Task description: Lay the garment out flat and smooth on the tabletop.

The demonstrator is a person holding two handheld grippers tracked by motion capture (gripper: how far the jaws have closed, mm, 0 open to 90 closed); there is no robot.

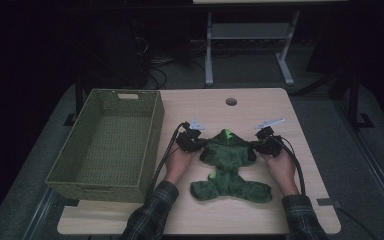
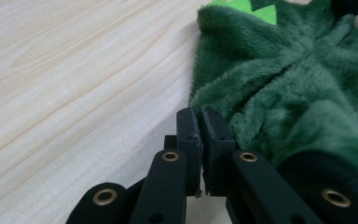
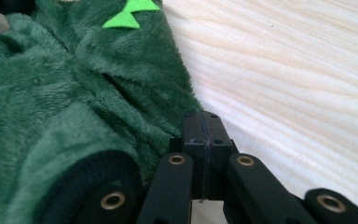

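The green fleece garment (image 1: 228,162) lies flat on the table (image 1: 260,107) between both tools; the left gripper (image 1: 194,144) and right gripper (image 1: 261,145) each pinch its nearest edge, jaws closed.

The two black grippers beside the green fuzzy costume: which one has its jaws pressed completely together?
The right gripper: its jaws meet with no gap at the green costume's edge. The left gripper shows a thin slit between its jaws, at the garment's opposite edge.

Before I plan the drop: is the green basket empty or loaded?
Empty. The high view shows the basket with bare woven floor; the green garment lies on the table beside it.
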